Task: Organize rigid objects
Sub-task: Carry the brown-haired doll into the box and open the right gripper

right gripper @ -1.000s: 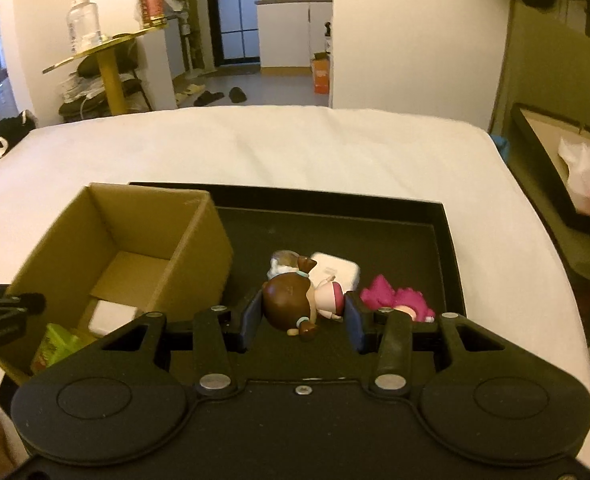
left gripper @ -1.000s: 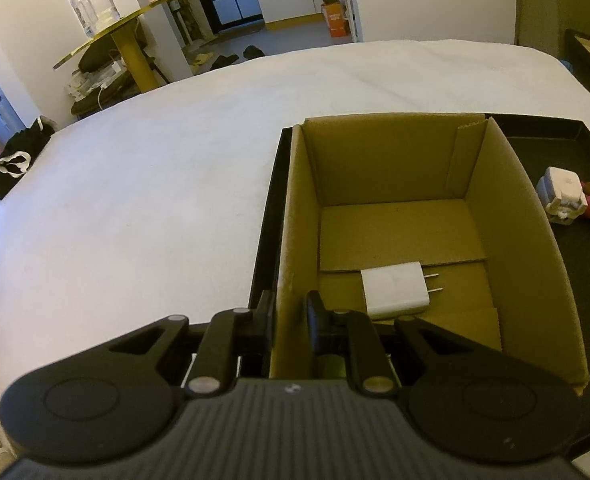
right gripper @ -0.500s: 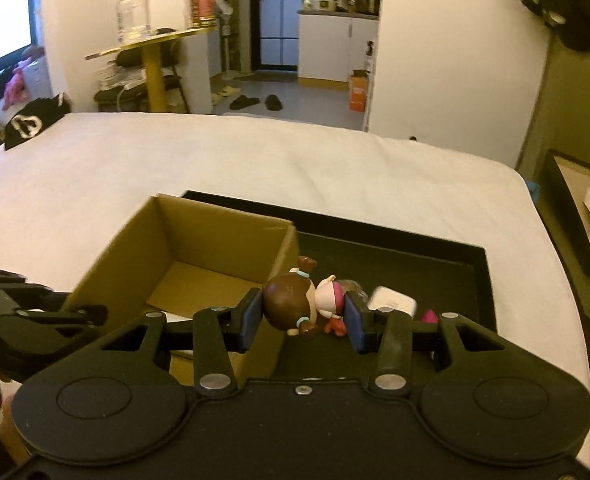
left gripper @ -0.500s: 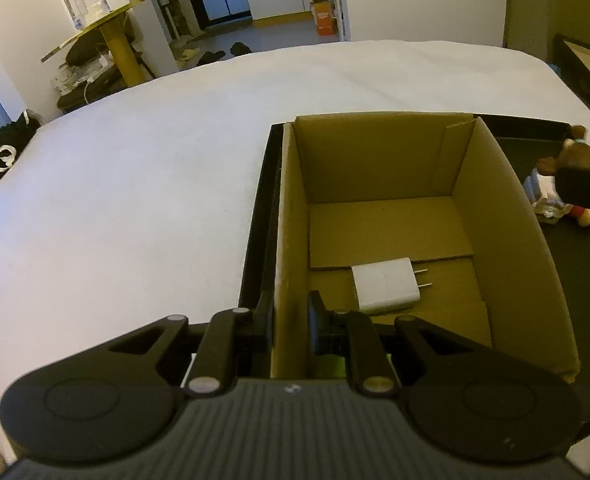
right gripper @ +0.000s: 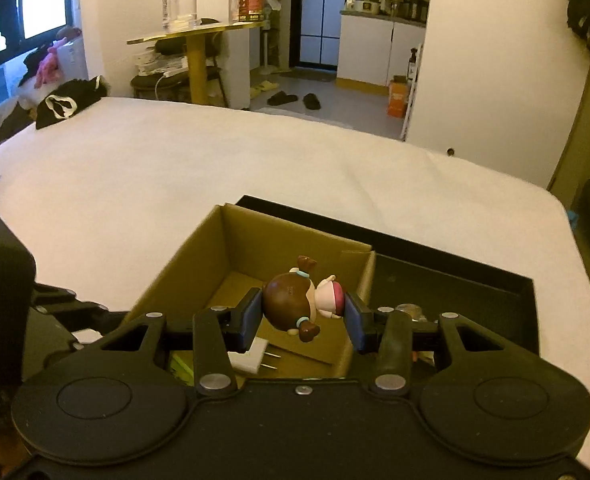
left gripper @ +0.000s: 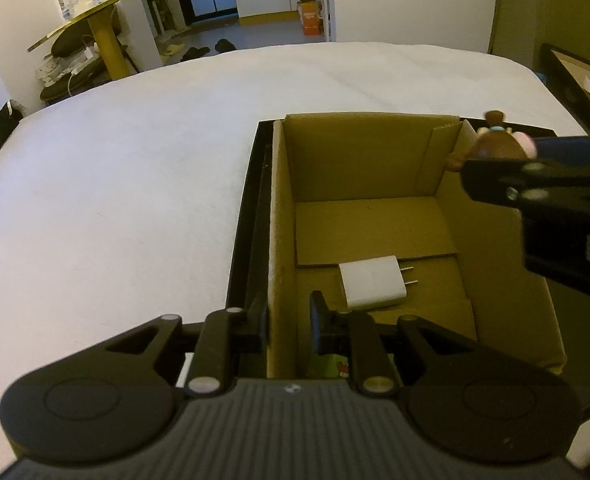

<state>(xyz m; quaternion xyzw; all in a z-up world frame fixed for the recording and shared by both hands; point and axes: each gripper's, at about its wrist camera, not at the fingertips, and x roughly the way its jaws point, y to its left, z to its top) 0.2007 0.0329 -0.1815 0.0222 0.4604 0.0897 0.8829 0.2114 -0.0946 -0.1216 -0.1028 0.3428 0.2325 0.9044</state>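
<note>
An open cardboard box (left gripper: 375, 160) (right gripper: 199, 256) stands in the left end of a black tray (right gripper: 455, 280) on the white bed. A white plug adapter (left gripper: 373, 282) (right gripper: 251, 356) and a green item (left gripper: 331, 364) lie inside the box. My left gripper (left gripper: 289, 322) is shut on the box's left wall. My right gripper (right gripper: 303, 312) is shut on a brown-haired doll figure (right gripper: 295, 300), held above the box's right wall; it also shows in the left wrist view (left gripper: 495, 146).
The black tray's left rim (left gripper: 251, 216) runs beside the box. A few small items (right gripper: 411, 312) lie in the tray behind my right gripper. A dark cloth (right gripper: 71, 98) lies at the bed's far left. A second tray (left gripper: 575, 72) sits off the bed, right.
My right gripper has lifted the doll figure off the tray and carried it left, to above the box. My left gripper has kept its hold on the box wall.
</note>
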